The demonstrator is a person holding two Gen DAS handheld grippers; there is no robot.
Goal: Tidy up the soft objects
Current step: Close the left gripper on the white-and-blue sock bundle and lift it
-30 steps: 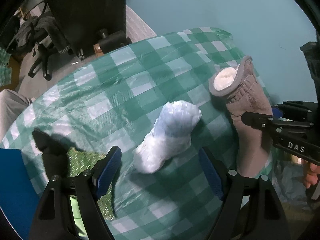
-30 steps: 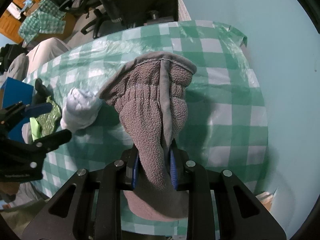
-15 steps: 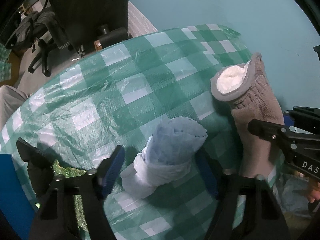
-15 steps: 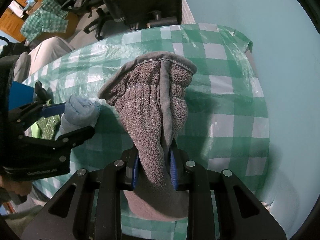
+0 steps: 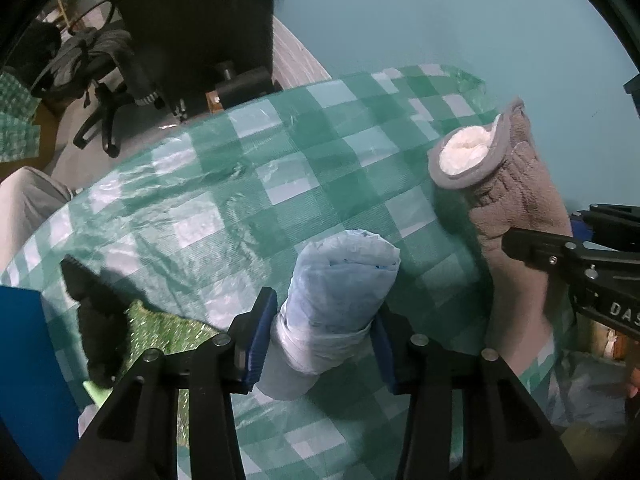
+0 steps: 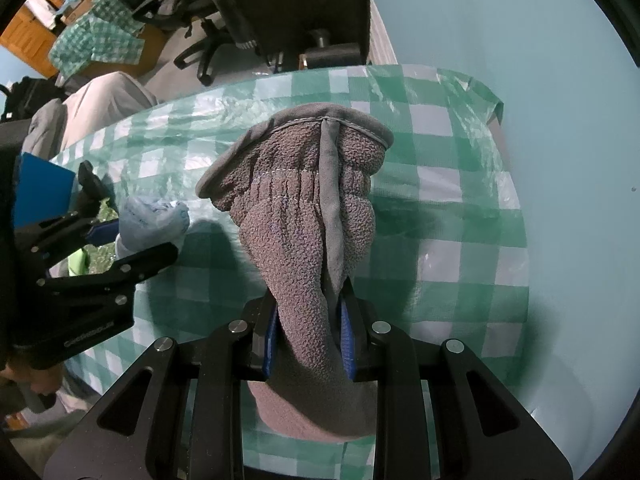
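Observation:
My left gripper (image 5: 322,334) is shut on a rolled pale blue cloth bundle (image 5: 336,292), its blue pads pressing both sides, just above the green checked tablecloth (image 5: 224,200). The bundle also shows in the right wrist view (image 6: 152,220), held by the left gripper (image 6: 132,246). My right gripper (image 6: 308,332) is shut on a grey-brown fleece glove (image 6: 304,216) that stands up with its cuff away from me. In the left wrist view the glove (image 5: 508,208) shows its white lining at the right, held by the right gripper (image 5: 568,256).
A blue box (image 5: 24,368) and a black object on a sparkly green cloth (image 5: 160,328) lie at the table's left. Office chairs (image 6: 200,8) and a dark cabinet stand beyond the far edge. A teal wall (image 6: 520,60) borders the table's right side.
My left gripper moved forward around the blue bundle and closed on it. The right gripper stayed shut on the glove, nearly still.

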